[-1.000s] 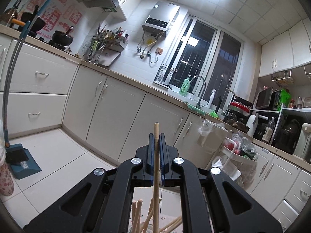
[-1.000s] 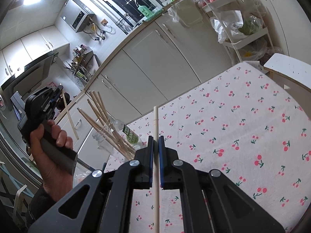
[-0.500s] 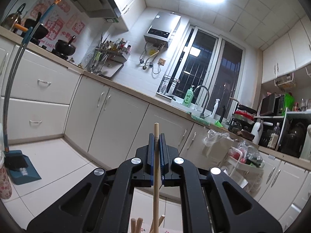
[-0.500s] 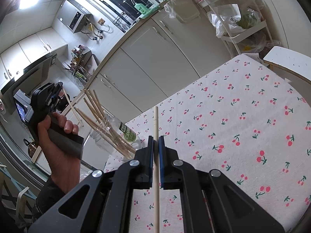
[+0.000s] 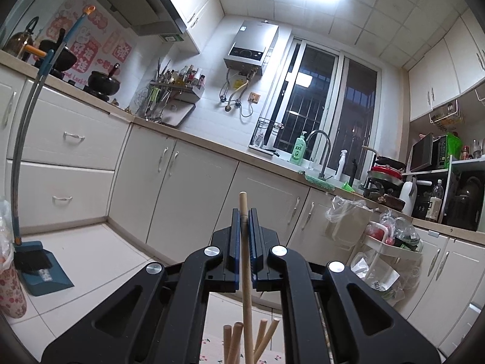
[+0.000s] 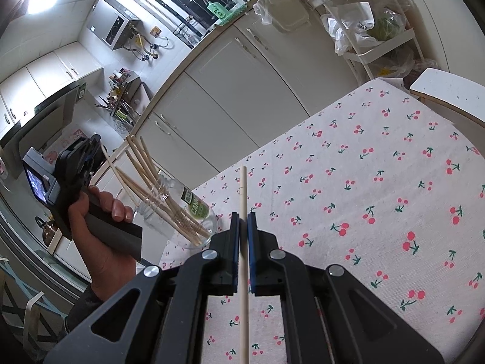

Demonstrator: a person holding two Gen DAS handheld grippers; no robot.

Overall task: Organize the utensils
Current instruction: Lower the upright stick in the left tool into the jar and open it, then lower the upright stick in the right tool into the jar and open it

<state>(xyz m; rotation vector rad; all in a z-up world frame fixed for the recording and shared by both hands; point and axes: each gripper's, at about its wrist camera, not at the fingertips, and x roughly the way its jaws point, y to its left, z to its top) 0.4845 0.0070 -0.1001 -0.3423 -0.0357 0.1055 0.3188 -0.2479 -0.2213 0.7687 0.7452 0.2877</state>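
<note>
My left gripper (image 5: 243, 212) is shut on a wooden chopstick (image 5: 246, 273) that runs down toward several chopstick tops (image 5: 233, 338) below it. In the right wrist view the left gripper (image 6: 91, 157) is held above a clear glass jar (image 6: 185, 212) with several chopsticks (image 6: 151, 182) leaning in it. My right gripper (image 6: 242, 217) is shut on a pale chopstick (image 6: 243, 200), above the cherry-print tablecloth (image 6: 363, 197), to the right of the jar.
White kitchen cabinets (image 5: 169, 188) and a counter with a sink (image 5: 318, 157) lie ahead of the left gripper. A broom and dustpan (image 5: 36, 267) stand on the floor at left. A white rack with bags (image 6: 372, 30) and a white stool (image 6: 448, 88) stand beyond the table.
The left gripper has tilted upward with its chopstick, so the chopstick tops below it show less. In the right view the jar and left hand have come closer. Both grips are unchanged.
</note>
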